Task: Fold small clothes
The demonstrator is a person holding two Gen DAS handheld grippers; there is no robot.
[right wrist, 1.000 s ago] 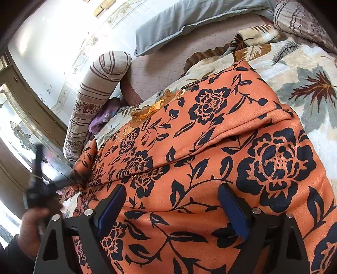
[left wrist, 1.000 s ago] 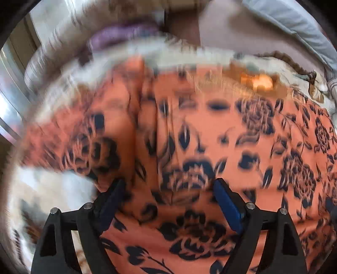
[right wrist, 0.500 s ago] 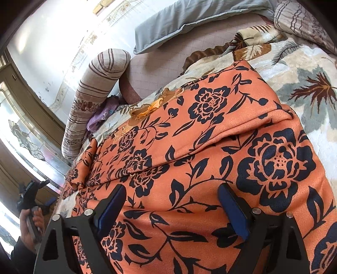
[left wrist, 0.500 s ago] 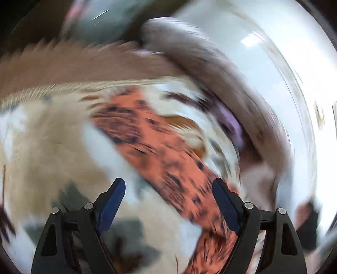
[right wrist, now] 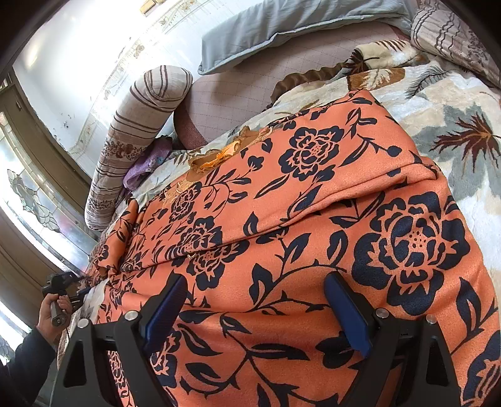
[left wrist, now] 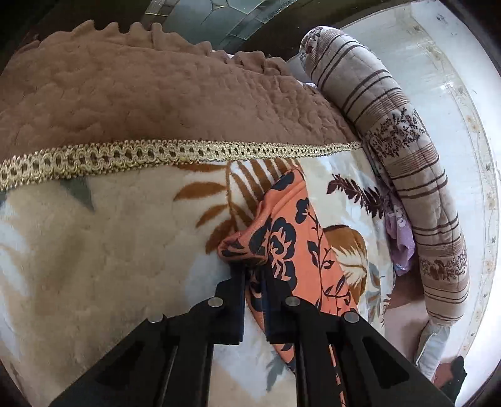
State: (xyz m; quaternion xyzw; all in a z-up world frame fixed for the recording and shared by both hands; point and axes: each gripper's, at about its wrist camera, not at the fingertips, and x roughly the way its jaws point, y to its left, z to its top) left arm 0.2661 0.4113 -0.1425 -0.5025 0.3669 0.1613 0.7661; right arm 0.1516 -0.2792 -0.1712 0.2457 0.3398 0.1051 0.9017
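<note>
An orange garment with dark navy flowers (right wrist: 313,203) lies spread on a leaf-patterned blanket (right wrist: 463,131), with one fold lying across its middle. My left gripper (left wrist: 254,272) is shut on a bunched corner of the orange garment (left wrist: 281,231) at its far left end; it also shows in the right wrist view (right wrist: 80,281), held in a hand. My right gripper (right wrist: 255,308) is open, its blue-padded fingers hovering just over the near part of the garment, holding nothing.
A striped bolster (left wrist: 407,156) and a purple cloth (left wrist: 400,238) lie beside the garment by the wall. A brown quilted blanket (left wrist: 156,94) with gold trim lies ahead of the left gripper. A grey pillow (right wrist: 281,25) lies at the back.
My left gripper swung away from above the garment to its left end and closed on the corner. The right gripper has stayed in place, open.
</note>
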